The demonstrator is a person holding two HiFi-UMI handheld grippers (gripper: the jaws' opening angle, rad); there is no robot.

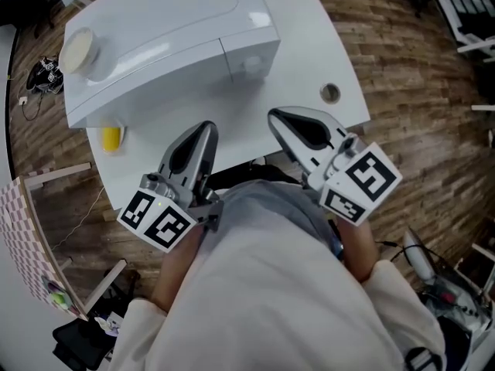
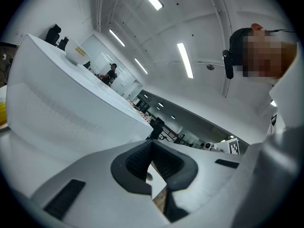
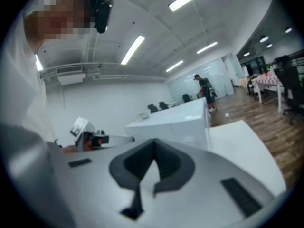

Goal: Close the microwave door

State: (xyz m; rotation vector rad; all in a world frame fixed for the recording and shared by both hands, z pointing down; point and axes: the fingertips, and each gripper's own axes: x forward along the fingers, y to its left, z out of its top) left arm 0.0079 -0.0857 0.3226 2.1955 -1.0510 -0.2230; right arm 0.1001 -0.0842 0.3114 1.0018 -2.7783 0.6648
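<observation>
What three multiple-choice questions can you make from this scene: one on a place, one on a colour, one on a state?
1. Where is the white bowl?
A. on the floor
B. on top of the microwave
C. under the table

2. What colour is the small thing on the table beside the microwave?
A. yellow
B. blue
C. red

3. How are the left gripper and the right gripper?
A. both shut and empty
B. both wide open
C. each shut on a cup

Answers:
1 B, the bowl rests on the microwave's top at its left end.
2 A, it shows bright yellow against the white table.
3 A, in each gripper view the tips meet with nothing between them.
</observation>
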